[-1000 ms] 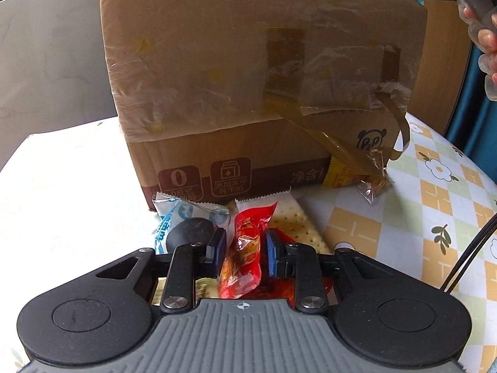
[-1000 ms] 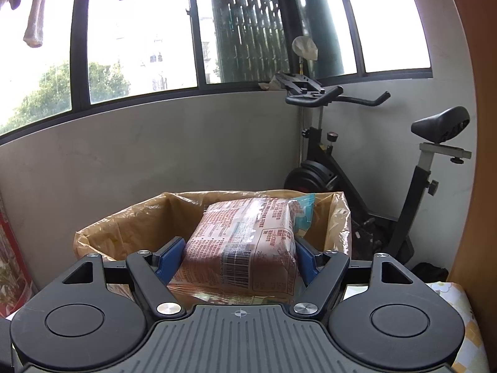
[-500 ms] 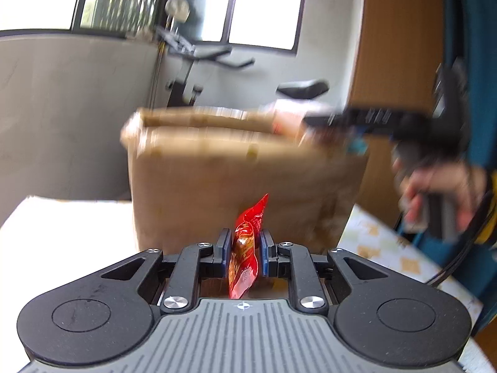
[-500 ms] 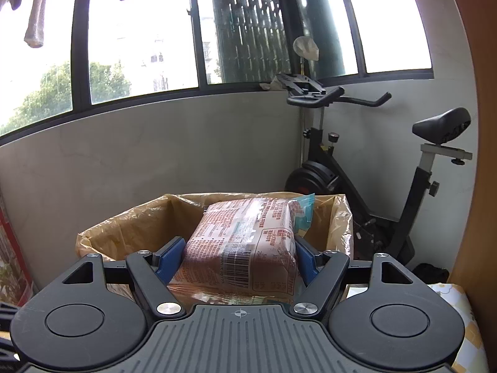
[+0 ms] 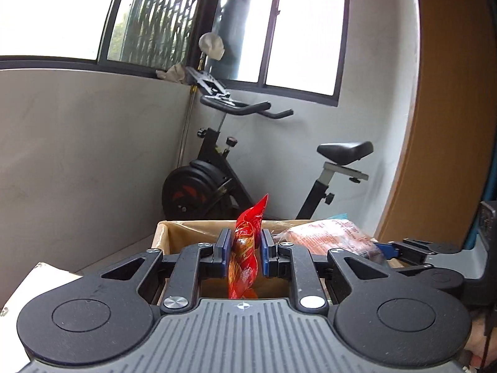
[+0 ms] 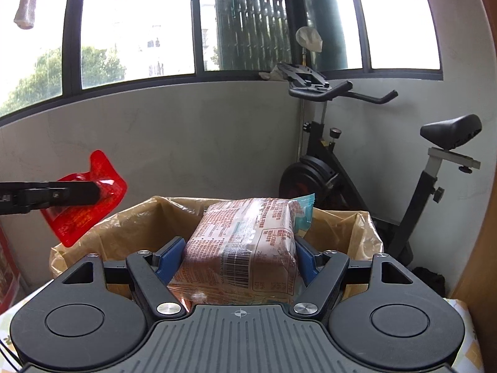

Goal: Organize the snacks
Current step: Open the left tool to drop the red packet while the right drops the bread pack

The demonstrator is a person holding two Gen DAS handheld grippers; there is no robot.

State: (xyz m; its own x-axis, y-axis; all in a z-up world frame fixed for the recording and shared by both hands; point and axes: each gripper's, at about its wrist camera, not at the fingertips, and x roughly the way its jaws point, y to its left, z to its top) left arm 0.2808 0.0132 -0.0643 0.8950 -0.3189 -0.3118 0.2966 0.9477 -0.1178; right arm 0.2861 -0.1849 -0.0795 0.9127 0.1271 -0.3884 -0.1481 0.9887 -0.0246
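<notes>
Between the blue pads [image 5: 224, 250] of the left gripper [image 5: 243, 248], a small red snack bag [image 5: 245, 245] is being pinched tight, standing up with its pointy top sticking out above the fingers. Over on the right gripper [image 6: 238, 255], the blue pads [image 6: 169, 256] are squeezing both sides of a big brown snack pack [image 6: 245, 248] wrapped in clear plastic, with a bar code facing up. Both snacks are hanging over the open cardboard box [image 6: 118, 233], which is lined with shiny brown tape. The right wrist view is showing the red bag from the side, flat and wide, held up at the left above the box's rim. The left wrist view is showing it only edge-on, thin like a flame, but it is also showing the brown pack from the side and part of a hand [image 5: 480, 346] in the bottom right corner. Behind the box, a black exercise bike [image 6: 357, 168] is standing by a gray wall under big windows [image 6: 133, 25]. A sock [image 6: 26, 6] is hanging at the top left in the right wrist view only.
</notes>
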